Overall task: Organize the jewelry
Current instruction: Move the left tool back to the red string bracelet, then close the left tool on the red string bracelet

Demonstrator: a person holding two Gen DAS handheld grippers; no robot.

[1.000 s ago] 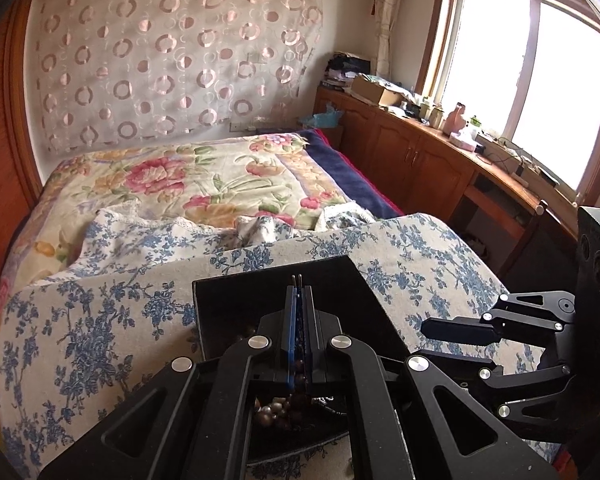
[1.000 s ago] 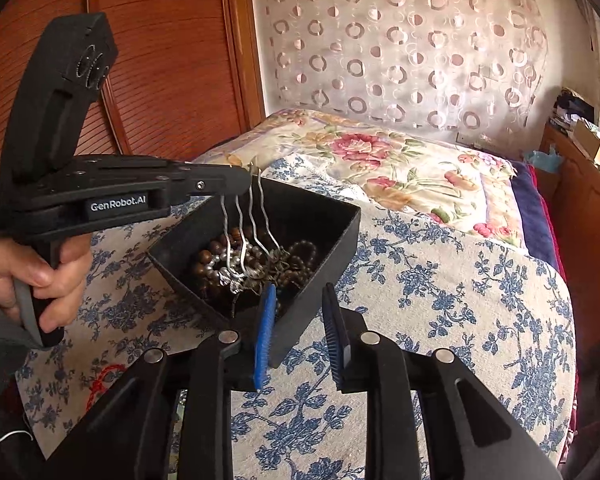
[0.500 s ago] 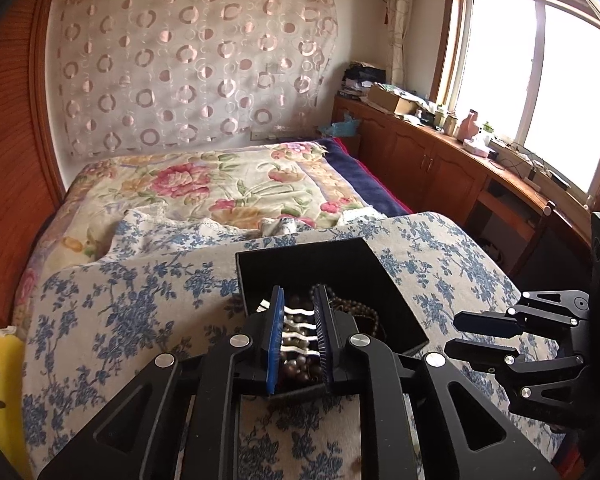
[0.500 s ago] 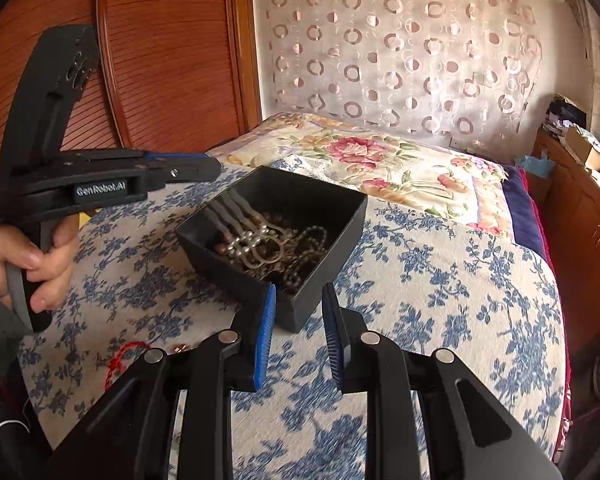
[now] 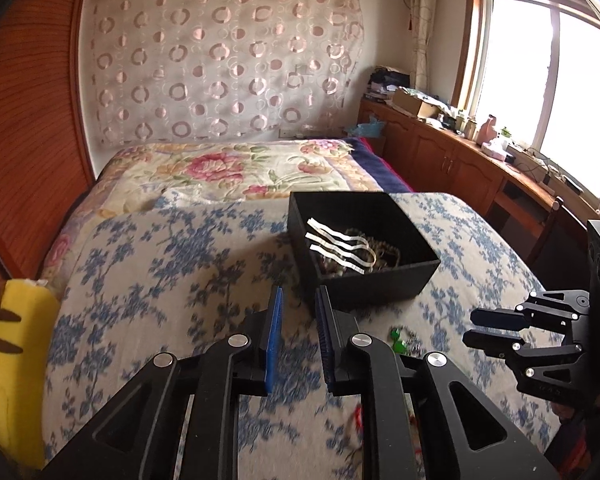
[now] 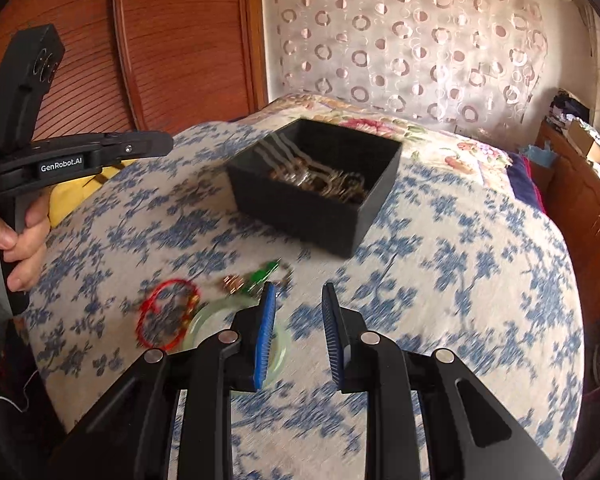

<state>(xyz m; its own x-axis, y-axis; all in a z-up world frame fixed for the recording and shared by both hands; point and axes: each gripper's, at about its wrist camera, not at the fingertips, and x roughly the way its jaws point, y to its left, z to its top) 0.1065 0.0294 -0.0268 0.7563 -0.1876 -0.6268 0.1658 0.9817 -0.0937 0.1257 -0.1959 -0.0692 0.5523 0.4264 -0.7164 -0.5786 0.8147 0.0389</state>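
Observation:
A black box (image 5: 372,276) (image 6: 320,216) holds beaded bracelets and a hair comb with wavy silver prongs (image 5: 336,246) (image 6: 288,156). My left gripper (image 5: 298,308) is open and empty, above the cloth just left of the box; it also shows in the right wrist view (image 6: 160,146). My right gripper (image 6: 298,300) is open and empty, in front of the box. On the cloth lie a red cord bracelet (image 6: 166,312), a pale green bangle (image 6: 216,320) partly under my right finger, and a green bead piece (image 6: 264,272) (image 5: 398,340).
The blue-flowered cloth (image 6: 440,280) covers a rounded surface at the foot of a bed (image 5: 228,168). A yellow plush (image 5: 8,360) lies at the left. A wooden cabinet (image 5: 460,160) runs under the window at the right.
My left gripper let go of the silver comb, which now lies in the box, then opened and drew back to the left. My right gripper pulled back, so the loose jewelry on the cloth shows.

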